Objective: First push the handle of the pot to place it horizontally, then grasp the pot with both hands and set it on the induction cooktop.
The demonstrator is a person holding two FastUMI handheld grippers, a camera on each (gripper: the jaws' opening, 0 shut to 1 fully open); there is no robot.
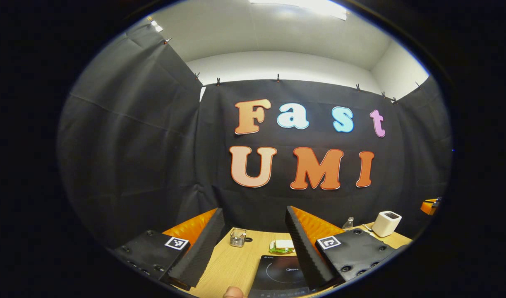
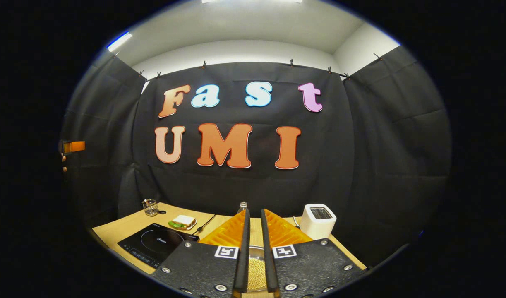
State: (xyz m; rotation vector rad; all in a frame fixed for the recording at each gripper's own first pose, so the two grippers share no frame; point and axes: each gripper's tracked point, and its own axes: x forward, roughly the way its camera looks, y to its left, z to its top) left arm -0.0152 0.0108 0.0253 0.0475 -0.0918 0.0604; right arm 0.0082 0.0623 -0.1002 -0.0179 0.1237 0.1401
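The pot (image 2: 256,271) sits on the wooden table (image 2: 112,231), seen through the narrow slit between the right gripper's (image 2: 253,252) nearly closed fingers, which grasp nothing; it holds small yellow grains. The induction cooktop (image 2: 155,244) lies to its left, a sandwich (image 2: 182,222) and a glass cup (image 2: 150,207) behind, a white toaster (image 2: 317,220) right. The left gripper (image 1: 253,248) hovers released, spread wide over the cooktop.
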